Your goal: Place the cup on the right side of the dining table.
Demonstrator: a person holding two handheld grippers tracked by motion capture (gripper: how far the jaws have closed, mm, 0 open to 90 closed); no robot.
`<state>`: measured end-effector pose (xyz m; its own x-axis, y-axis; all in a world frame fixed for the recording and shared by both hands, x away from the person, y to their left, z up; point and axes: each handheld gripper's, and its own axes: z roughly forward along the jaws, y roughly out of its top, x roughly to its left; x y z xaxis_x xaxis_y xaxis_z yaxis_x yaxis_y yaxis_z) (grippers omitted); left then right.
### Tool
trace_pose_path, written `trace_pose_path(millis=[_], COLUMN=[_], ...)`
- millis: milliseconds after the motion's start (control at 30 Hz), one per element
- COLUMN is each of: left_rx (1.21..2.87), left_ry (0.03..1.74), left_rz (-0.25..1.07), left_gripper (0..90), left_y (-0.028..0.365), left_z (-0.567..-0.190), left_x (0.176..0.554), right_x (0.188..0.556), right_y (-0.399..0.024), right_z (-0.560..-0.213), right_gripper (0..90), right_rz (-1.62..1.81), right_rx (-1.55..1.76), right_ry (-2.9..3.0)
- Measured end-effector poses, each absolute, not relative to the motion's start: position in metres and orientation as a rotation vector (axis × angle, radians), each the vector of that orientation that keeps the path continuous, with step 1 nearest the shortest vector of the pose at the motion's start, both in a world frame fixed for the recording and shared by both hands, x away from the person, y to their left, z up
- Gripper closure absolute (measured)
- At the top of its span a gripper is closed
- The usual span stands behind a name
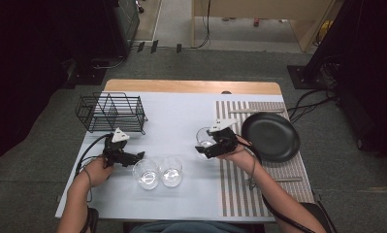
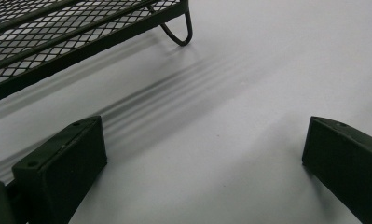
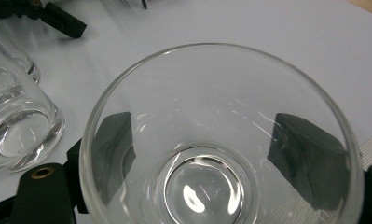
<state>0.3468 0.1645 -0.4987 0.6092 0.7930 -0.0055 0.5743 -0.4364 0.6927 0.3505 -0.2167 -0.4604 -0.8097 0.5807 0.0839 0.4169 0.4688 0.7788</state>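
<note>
While the right gripper (image 1: pixel 206 148) hugs a clear round drinking glass (image 1: pixel 204 137) near the black plate (image 1: pixel 270 136), a slip could tip it. Beside the black wire rack (image 2: pixel 76 35), the left gripper (image 2: pixel 204 161) gapes empty. Smooth glass walls (image 3: pixel 221 135) between the jaws invite sliding.

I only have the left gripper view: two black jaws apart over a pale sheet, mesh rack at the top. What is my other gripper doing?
Observer: The right gripper has its jaws around a clear glass.
Operator: Any more glasses?
Observer: Two more glasses stand side by side on the white mat, right of your left gripper.
Operator: What's further right?
Observer: A black plate lies on a striped placemat.
</note>
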Motion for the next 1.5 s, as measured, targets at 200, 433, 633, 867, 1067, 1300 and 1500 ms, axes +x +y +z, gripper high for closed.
trace_pose_path(millis=[200, 433, 633, 867, 1067, 1300, 1500], left_rx=[2.169, 2.169, 2.169, 2.169, 2.169, 2.169, 2.169], left_ry=[1.072, 1.072, 1.072, 1.072, 1.072, 1.072, 1.072], left_rz=[0.424, 0.425, 0.425, 0.424, 0.425, 0.425, 0.425], left_gripper=[0.0, 0.0, 0.0, 0.0, 0.0, 0.0, 0.0], left_y=[0.165, 0.164, 0.164, 0.164, 0.164, 0.164, 0.164], left_z=[-0.499, -0.499, -0.499, -0.499, -0.499, -0.499, -0.499], left_x=[0.347, 0.347, 0.347, 0.347, 0.347, 0.347, 0.347], right_x=[0.354, 0.357, 0.359, 0.361, 0.363, 0.365, 0.366], right_y=[-0.219, -0.222, -0.225, -0.228, -0.231, -0.233, -0.234], right_z=[-0.460, -0.458, -0.457, -0.456, -0.456, -0.456, -0.457], right_gripper=[19.6, 19.6, 19.6, 19.6, 19.6, 19.6, 19.6], right_rz=[1.253, 1.250, 1.242, 1.233, 1.229, 1.223, 1.222], right_rx=[0.879, 0.897, 0.910, 0.931, 0.946, 0.961, 0.967], right_ry=[2.510, 2.493, 2.484, 2.473, 2.464, 2.455, 2.454])
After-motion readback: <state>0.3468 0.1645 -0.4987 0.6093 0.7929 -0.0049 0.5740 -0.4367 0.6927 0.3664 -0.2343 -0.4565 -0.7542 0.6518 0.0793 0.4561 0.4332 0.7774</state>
